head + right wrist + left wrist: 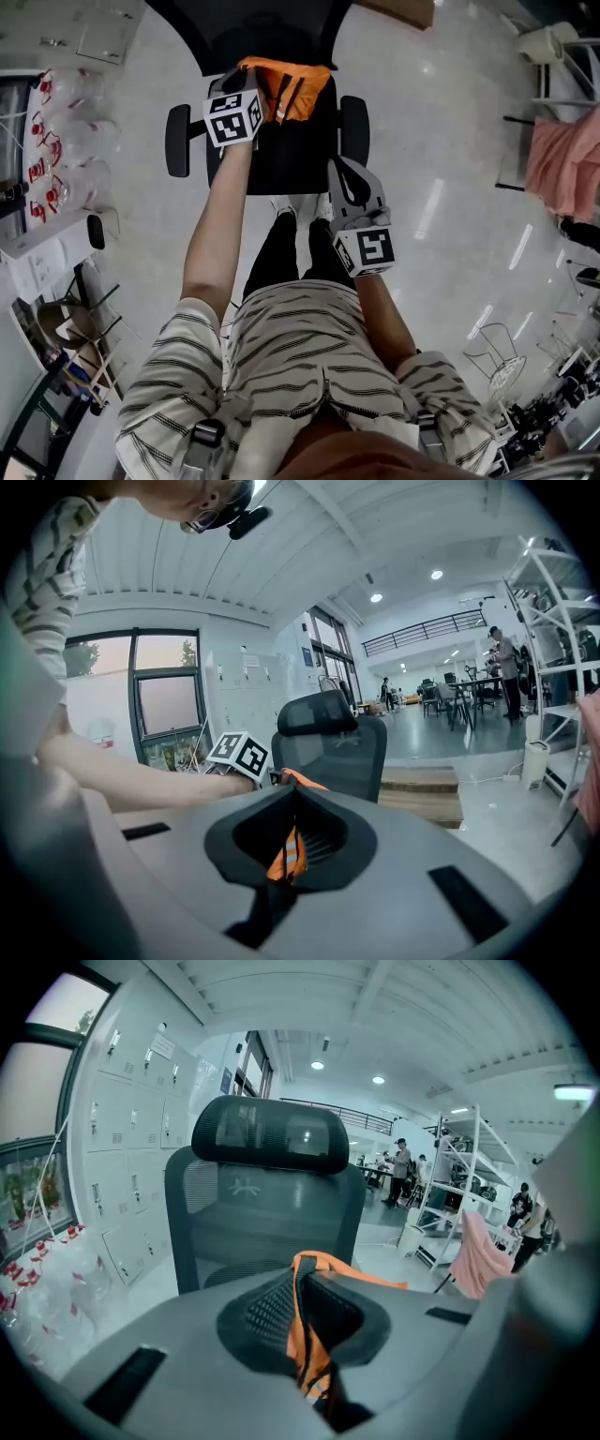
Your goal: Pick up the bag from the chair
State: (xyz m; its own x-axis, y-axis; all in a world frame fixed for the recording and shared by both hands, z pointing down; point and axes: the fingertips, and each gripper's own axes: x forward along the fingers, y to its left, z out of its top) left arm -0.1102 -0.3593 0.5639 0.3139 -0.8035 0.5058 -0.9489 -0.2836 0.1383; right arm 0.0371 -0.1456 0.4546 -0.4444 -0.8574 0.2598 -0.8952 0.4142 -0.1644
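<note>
An orange bag (286,86) lies at the back of the black office chair's (291,159) seat. My left gripper (257,90) reaches it and is shut on an orange and black strap (307,1344), which runs between its jaws in the left gripper view. My right gripper (337,169) hovers over the seat's front right, apart from the bag's body. In the right gripper view its jaws (292,791) are closed with an orange strap (284,855) with a grey stripe between them. Beyond them I see the left gripper's marker cube (237,755) and the chair's headrest (319,712).
Clear plastic bags (56,141) with red tags lie on the floor at the left, near white lockers (122,1147). A pink cloth (562,159) hangs on a rack at the right. White shelving (459,1185) and people stand in the background. My legs are close to the chair's front.
</note>
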